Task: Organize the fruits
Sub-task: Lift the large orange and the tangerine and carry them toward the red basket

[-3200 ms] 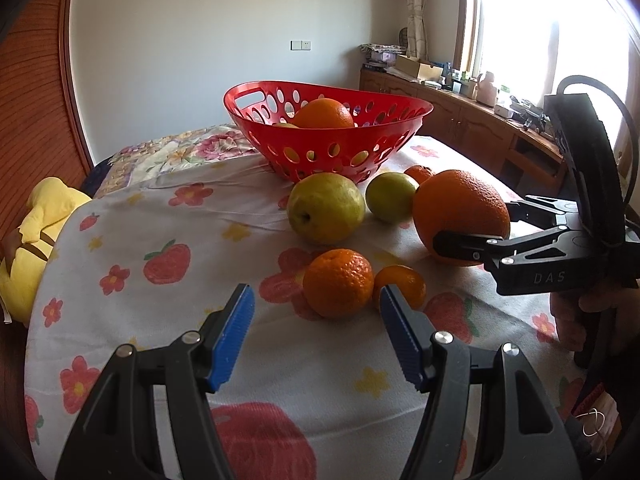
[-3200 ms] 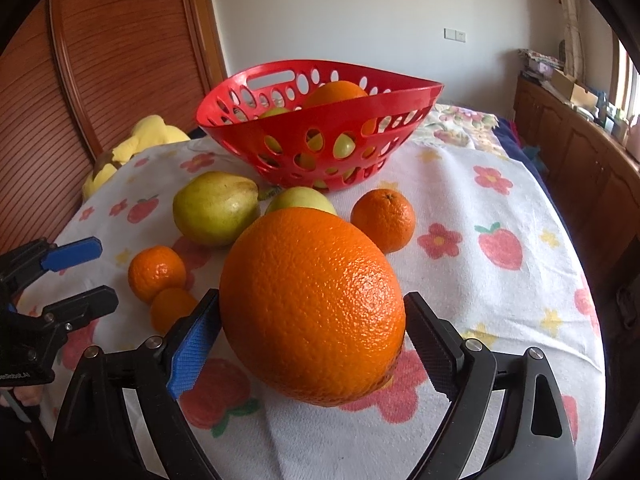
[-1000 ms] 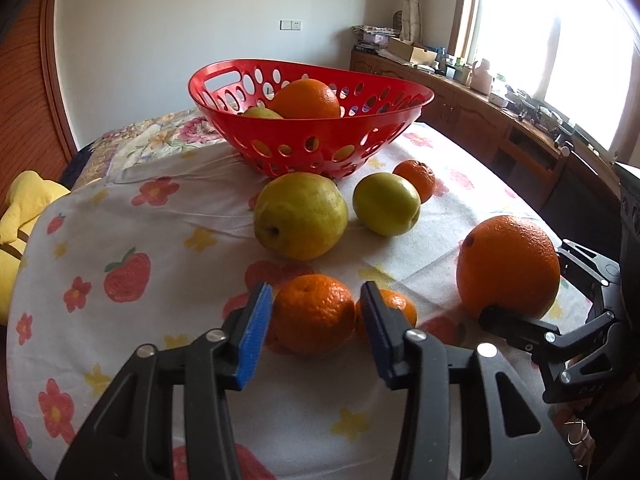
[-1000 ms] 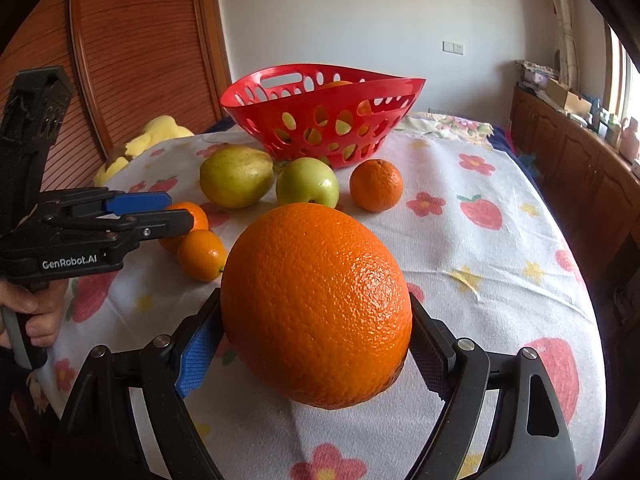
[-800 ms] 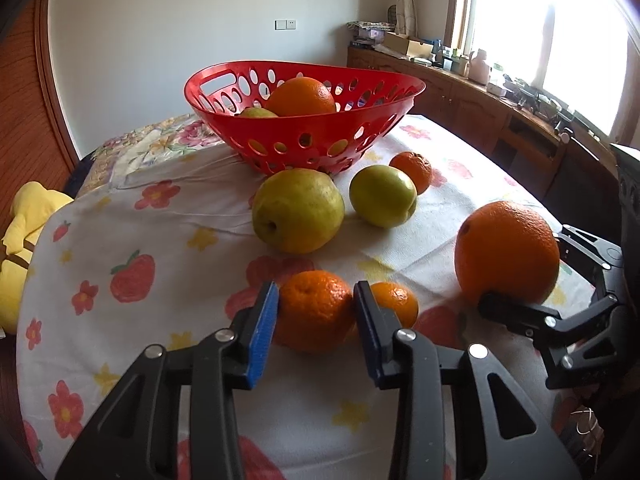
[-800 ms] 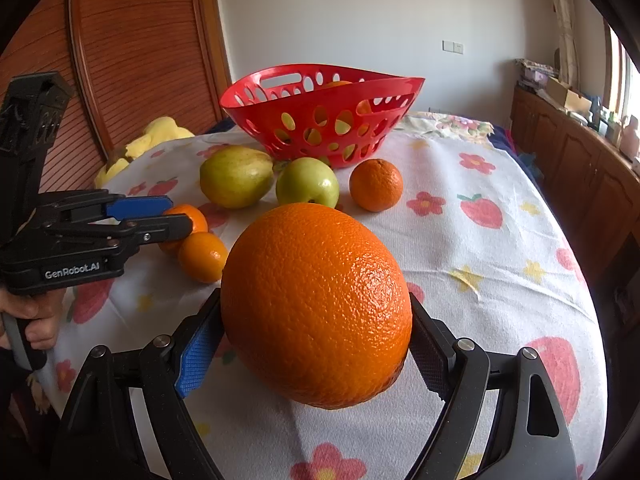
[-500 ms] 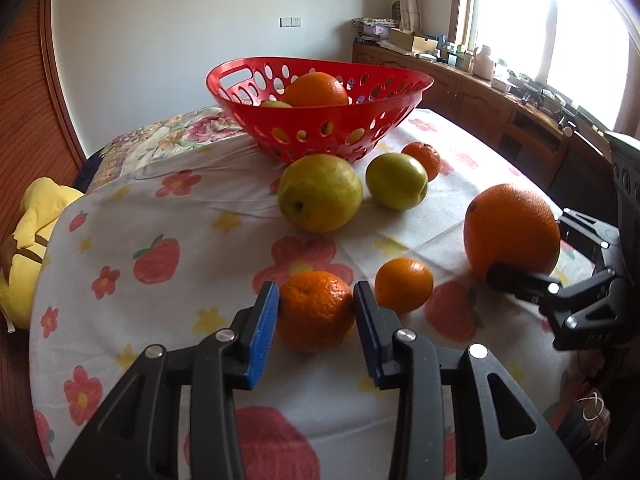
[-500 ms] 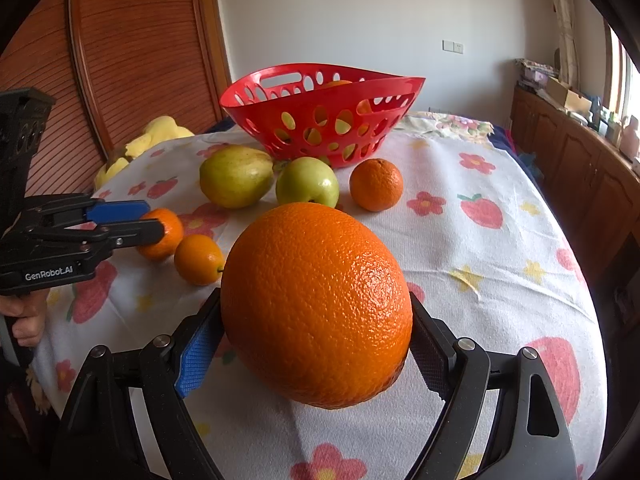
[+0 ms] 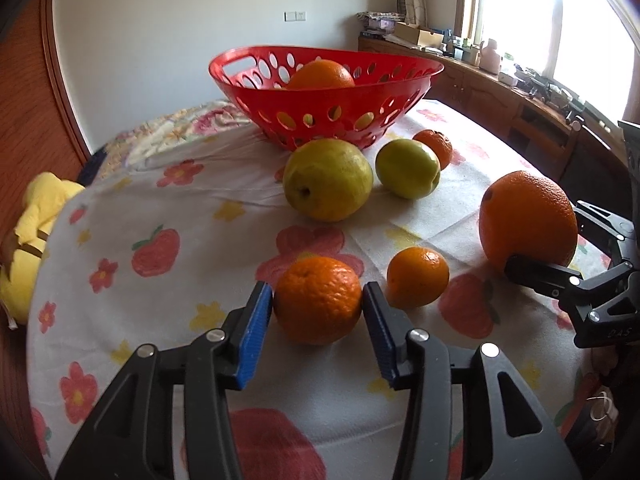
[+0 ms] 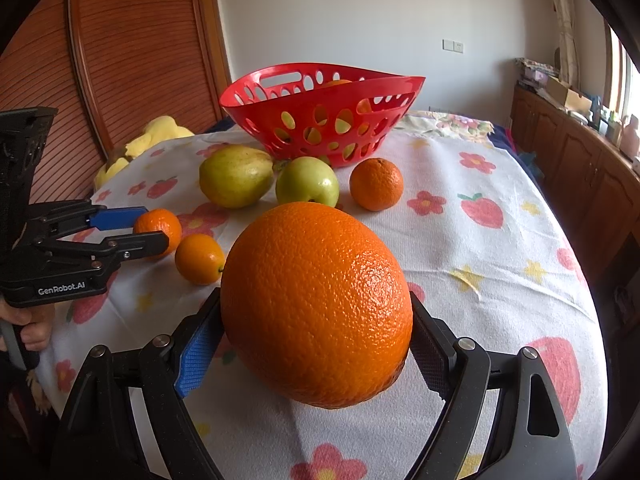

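- Opening at this moment, the left gripper (image 9: 318, 312) has its blue-padded jaws on either side of a mid-sized round mandarin (image 9: 318, 299) that sits on the cloth; a thin gap shows at each pad, so nothing is clamped.
- Right gripper (image 10: 316, 344) has its jaws spread wide and pressed on both flanks of one large, pebbly-skinned orange (image 10: 316, 300), which it holds.
- Loose citrus on the flower-and-strawberry printed white tablecloth (image 10: 500, 264): three small ones. These are the mandarin between the left jaws, a smaller round tangerine (image 9: 417, 276) just beside it, and a third small orange fruit (image 10: 376, 184) near the basket.
- Green-yellow fruit on the cloth: two, namely a big yellow-green pear (image 9: 328, 179) and a rounder green apple (image 9: 408, 168), side by side in front of the basket.
- One red perforated plastic basket (image 9: 332, 106) stands at the far end of the table, with one orange in the basket (image 9: 321, 75) showing above the rim; some green-yellow fruit shows through the holes, number unclear.
- One yellow plush toy (image 9: 30, 236) lies off the table's left edge.
- One hand (image 10: 34, 326) grips the left tool's handle.
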